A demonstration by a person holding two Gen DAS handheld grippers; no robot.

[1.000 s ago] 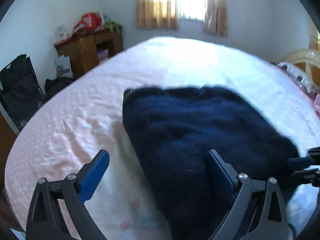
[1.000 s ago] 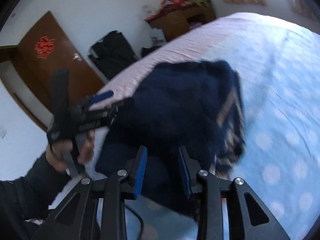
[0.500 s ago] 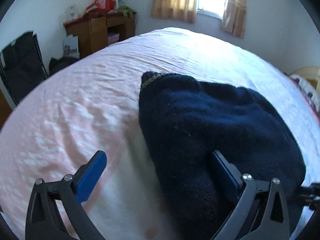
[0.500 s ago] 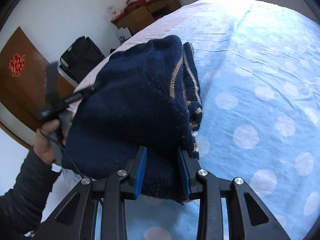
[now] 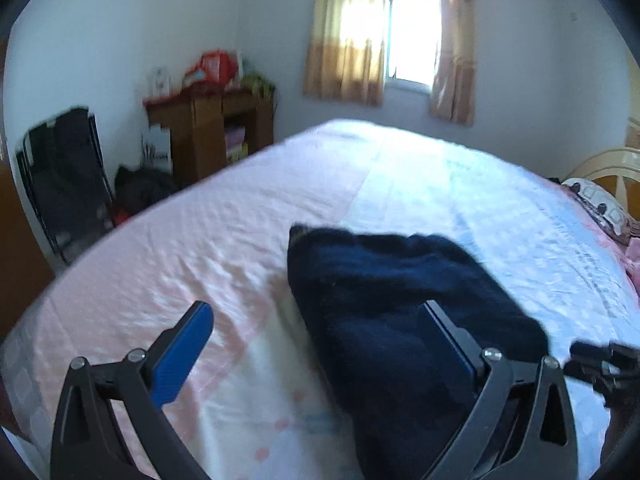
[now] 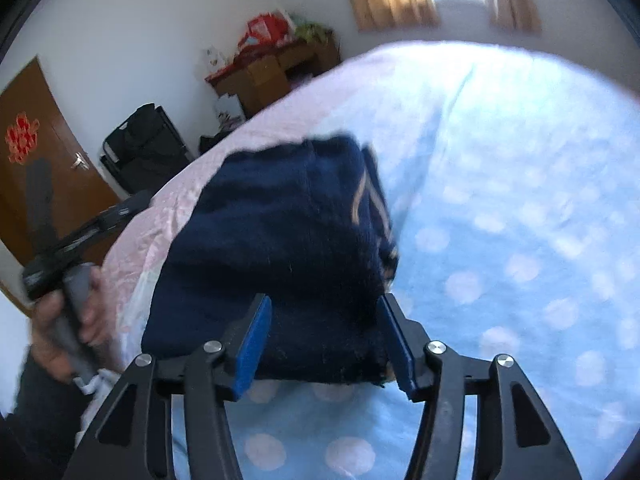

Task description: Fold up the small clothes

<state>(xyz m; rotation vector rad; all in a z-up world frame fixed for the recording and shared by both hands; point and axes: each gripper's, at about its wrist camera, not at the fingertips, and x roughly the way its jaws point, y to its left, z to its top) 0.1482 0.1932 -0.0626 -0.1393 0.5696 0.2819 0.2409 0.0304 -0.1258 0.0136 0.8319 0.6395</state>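
A folded navy knitted sweater (image 5: 400, 300) lies on the bed, with tan stripes showing along its right edge (image 6: 372, 200). My left gripper (image 5: 316, 312) stands wide open above the sweater's left edge, its right finger over the cloth and its left over bare sheet. In the right wrist view a hand (image 6: 80, 312) holds that left gripper (image 6: 80, 236) off the bed's side. My right gripper (image 6: 324, 304) is opening; the sweater's near edge lies between its blue pads (image 6: 256, 340), which no longer pinch it. The right gripper's tip (image 5: 600, 364) shows at the far right of the left wrist view.
The bed sheet is pink (image 5: 160, 260) on one side and light blue with pale dots (image 6: 520, 200) on the other. A wooden desk (image 5: 208, 128) with clutter, a black folding chair (image 5: 64, 176) and a curtained window (image 5: 400, 32) stand beyond. A brown door (image 6: 36, 160) is at left.
The right gripper's jaws, shut on the sweater's near edge before, have spread apart. The left gripper has risen and drawn back, staying open. The sweater has settled flat on the bed.
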